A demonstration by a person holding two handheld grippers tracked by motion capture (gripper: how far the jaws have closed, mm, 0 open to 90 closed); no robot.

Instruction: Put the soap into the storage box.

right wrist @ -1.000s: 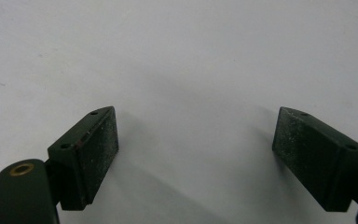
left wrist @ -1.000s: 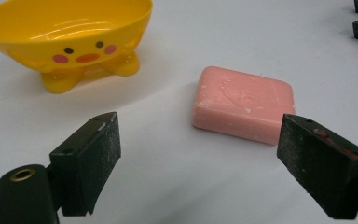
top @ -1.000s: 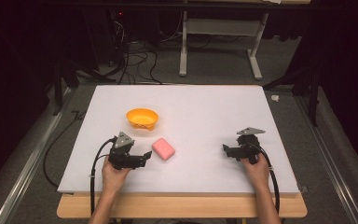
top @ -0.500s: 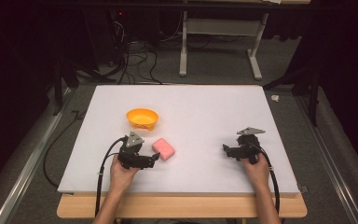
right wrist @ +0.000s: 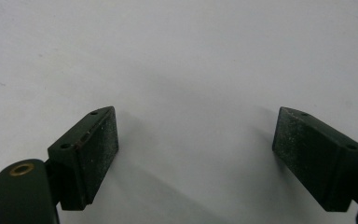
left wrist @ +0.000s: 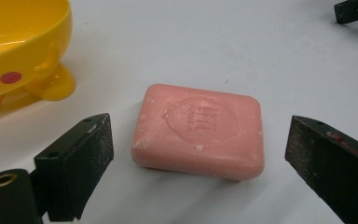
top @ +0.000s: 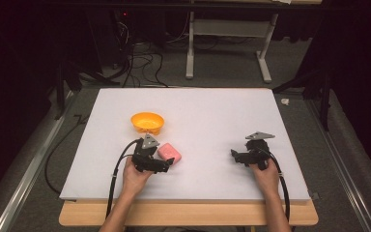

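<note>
White worktop (top: 212,111) on a wooden table, dark room and cables behind. We see the left gripper (top: 166,166) has moved in on the pink soap bar (top: 169,153) since a second ago; its jaws now sit spread on either side of the bar, not touching, so a grasp looks next. Soap lies left of centre, near the front edge, just in front of the yellow duck bowl (top: 147,122). Left gripper view shows the soap's embossed stamp and the bowl's duck face. Right gripper (top: 236,155) rests spread, well apart, unmoved.

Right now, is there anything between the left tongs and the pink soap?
No. In the left gripper view, bare white table lies between the open left tongs and the pink soap.
</note>
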